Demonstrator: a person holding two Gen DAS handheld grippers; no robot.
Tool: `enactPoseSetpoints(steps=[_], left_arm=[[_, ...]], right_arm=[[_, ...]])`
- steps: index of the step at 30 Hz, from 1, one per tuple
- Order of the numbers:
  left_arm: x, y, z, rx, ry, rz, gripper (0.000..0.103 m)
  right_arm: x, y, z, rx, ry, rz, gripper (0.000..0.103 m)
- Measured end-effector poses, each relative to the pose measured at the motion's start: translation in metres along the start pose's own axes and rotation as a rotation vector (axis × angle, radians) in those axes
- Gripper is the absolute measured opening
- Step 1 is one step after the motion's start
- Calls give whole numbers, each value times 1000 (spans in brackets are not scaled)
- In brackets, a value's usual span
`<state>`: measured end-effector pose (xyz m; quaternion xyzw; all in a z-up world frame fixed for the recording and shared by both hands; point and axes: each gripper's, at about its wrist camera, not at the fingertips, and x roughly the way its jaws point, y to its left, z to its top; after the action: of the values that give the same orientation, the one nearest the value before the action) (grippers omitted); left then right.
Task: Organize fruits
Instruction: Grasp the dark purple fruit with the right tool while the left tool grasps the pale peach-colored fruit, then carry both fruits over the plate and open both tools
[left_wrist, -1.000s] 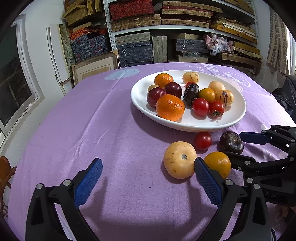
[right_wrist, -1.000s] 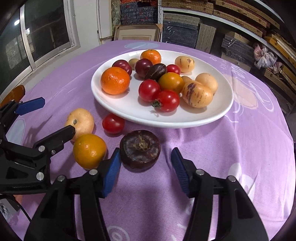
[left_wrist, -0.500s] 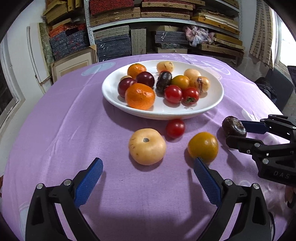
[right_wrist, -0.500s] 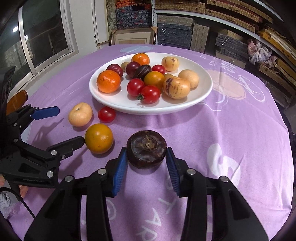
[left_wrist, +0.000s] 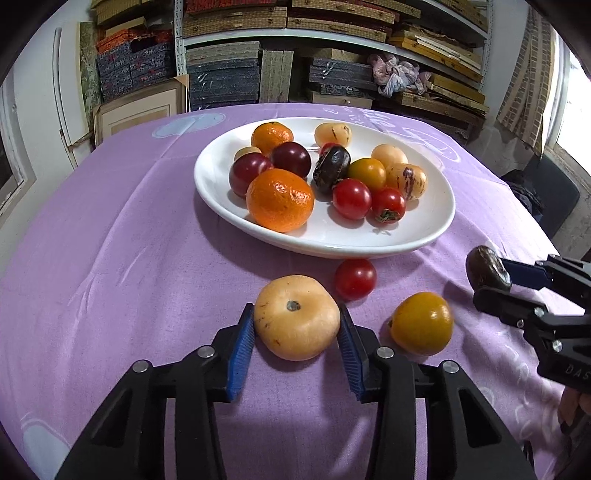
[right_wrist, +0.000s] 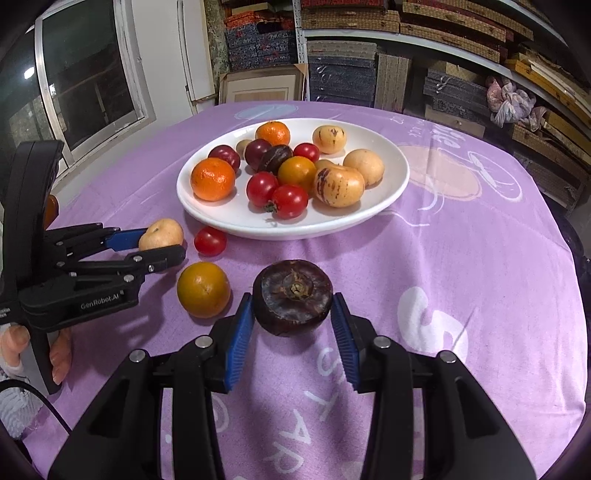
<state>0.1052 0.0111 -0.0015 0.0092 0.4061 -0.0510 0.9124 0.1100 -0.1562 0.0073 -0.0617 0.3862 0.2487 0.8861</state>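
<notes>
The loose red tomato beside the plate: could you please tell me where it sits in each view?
Left wrist view: tomato at centre, just below the plate.
Right wrist view: tomato left of centre, at the plate's lower-left rim.
Shared landmark: the yellow-orange fruit nearby.

Across the top of the frame, shelves (left_wrist: 332, 22) stacked with woven boxes; a framed picture (right_wrist: 262, 86) leans below them, a crumpled cloth (left_wrist: 397, 75) upper right, a window (right_wrist: 85, 85) upper left, purple tablecloth (left_wrist: 129, 258) below
</notes>
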Motion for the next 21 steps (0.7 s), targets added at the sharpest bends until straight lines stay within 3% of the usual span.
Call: enactPoseSetpoints(steps=[3,6,11,16,19,21], left_arm=[[-25,-3,14,10,-72,-7,43],[-34,-6,50,29,-108,24,43],[5,1,107,-9,-64,16,44],[42,12,116,-62,-16,18,44],[38,11,112,-49,-35,59,59],[30,14,109,-57,-56,73,79]], right_arm=[[-10,-5,16,22,-44,-6,42],[-7,-11,45,41,-63,-13,42],[27,-12,90,49,-70,-53,42],[68,-6,111,3,-26,-107,42],[75,-6,113,-15,-24,-110,47],[69,-11,108,8,-37,-105,59]])
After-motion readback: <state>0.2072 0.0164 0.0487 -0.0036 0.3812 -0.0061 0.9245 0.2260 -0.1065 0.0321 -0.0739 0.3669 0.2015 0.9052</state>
